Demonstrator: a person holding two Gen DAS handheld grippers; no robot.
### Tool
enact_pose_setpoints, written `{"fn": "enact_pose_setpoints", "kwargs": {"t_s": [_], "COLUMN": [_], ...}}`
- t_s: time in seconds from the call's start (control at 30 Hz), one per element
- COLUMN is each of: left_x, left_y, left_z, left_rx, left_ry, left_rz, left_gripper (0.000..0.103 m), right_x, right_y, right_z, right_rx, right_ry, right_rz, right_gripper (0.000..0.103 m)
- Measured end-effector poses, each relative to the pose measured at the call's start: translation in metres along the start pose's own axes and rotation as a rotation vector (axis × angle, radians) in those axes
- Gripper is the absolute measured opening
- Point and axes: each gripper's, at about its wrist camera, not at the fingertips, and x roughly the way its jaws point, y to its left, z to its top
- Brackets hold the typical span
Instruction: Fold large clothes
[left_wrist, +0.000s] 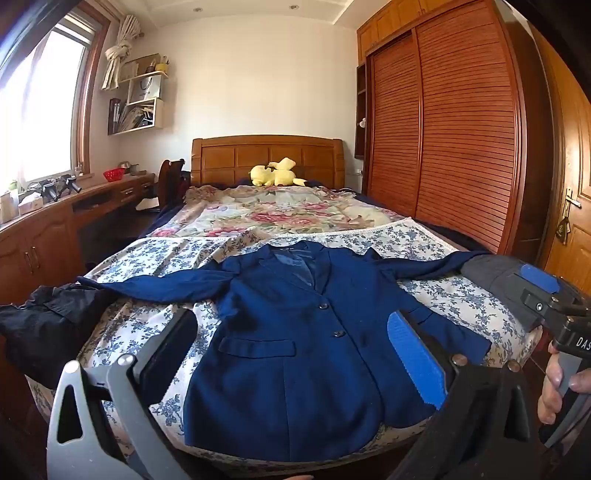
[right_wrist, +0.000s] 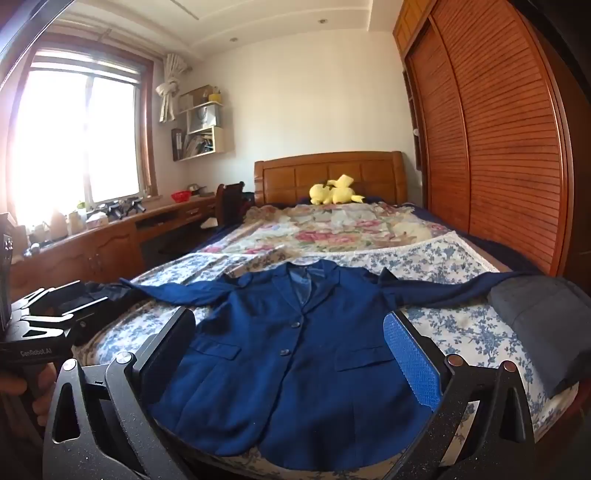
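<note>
A dark blue blazer (left_wrist: 295, 332) lies flat, front up and buttoned, on the blue-flowered bedsheet (left_wrist: 147, 258), with both sleeves spread out sideways. It also shows in the right wrist view (right_wrist: 295, 350). My left gripper (left_wrist: 291, 339) is open and empty, hovering above the blazer's lower half. My right gripper (right_wrist: 288, 339) is open and empty too, above the blazer near the foot of the bed. The right gripper's body shows in the left wrist view (left_wrist: 554, 306), held in a hand at the right.
A black garment (left_wrist: 48, 325) lies at the bed's left edge and a grey folded one (right_wrist: 543, 321) at the right. A yellow plush toy (left_wrist: 277, 173) sits by the headboard. A wooden wardrobe (left_wrist: 443, 147) stands on the right, a desk (left_wrist: 55, 218) on the left.
</note>
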Motion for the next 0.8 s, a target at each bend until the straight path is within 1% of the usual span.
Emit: {"fn": "enact_pose_setpoints", "kwargs": {"t_s": [0.03,0.3,0.4,0.47,0.8], "left_x": [0.0003,-0.0004,-0.0061,-0.0022,-0.0057], "left_y": [0.0011,-0.0033,-0.001,0.0004,-0.0019], "left_z": [0.0,0.0039,0.0023,0.0002,-0.0005], "left_rx": [-0.013,-0.01,-0.01,-0.008,0.0], "left_ry": [0.003,0.003,-0.003,0.0,-0.009], "left_rz": [-0.004,-0.005,-0.007,-0.003,0.003], "left_gripper": [0.103,0.103,0.103,0.103,0.103], "right_x": [0.0003,0.0002,0.0042,0.0057,0.0005], "right_y": [0.0003,0.0072,0.007,0.0097,0.0041], "right_z": [0.0001,0.0006,-0.0003,0.0001,-0.0001], "right_rx": [-0.001,-0.004,-0.006,-0.005,-0.004], "right_ry": [0.002,0.004,0.005,0.004,0.0], "right_rz": [0.001,-0.001,-0.003,-0.003,0.004], "right_gripper": [0.103,0.103,0.103,0.103,0.103]}}
